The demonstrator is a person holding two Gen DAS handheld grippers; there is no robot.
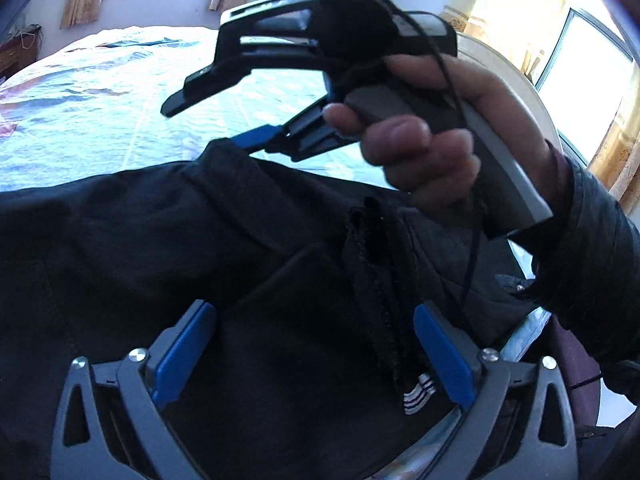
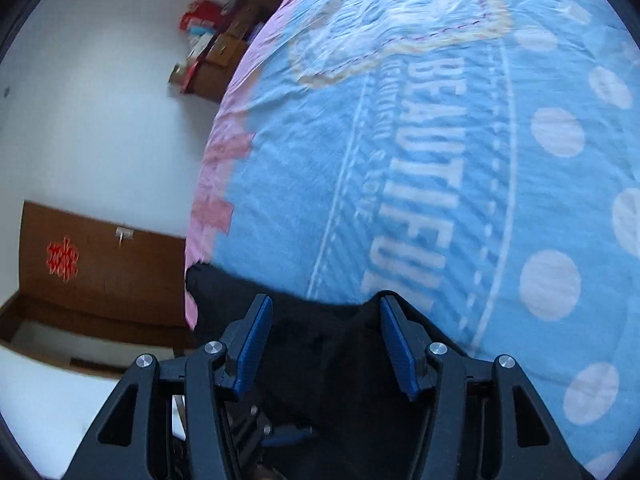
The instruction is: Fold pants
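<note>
The black pants point(image 1: 168, 248) hang bunched across the lower half of the left wrist view, with a seam and a small striped label point(image 1: 418, 396) near the right finger. My left gripper point(image 1: 312, 344) has its blue pads wide apart with the cloth lying between them. My right gripper point(image 1: 224, 120) shows there too, held by a hand point(image 1: 432, 136) above the pants, its jaws apart and one blue tip at the cloth's upper edge. In the right wrist view my right gripper point(image 2: 326, 336) is open with black pants point(image 2: 344, 360) between its pads.
A bed with a blue polka-dot quilt point(image 2: 460, 160) printed "BEAUTIFUL" lies under the pants. A brown door point(image 2: 100, 264) and a wooden cabinet with clutter point(image 2: 224, 52) stand by the white wall. Curtained windows point(image 1: 588, 80) are behind.
</note>
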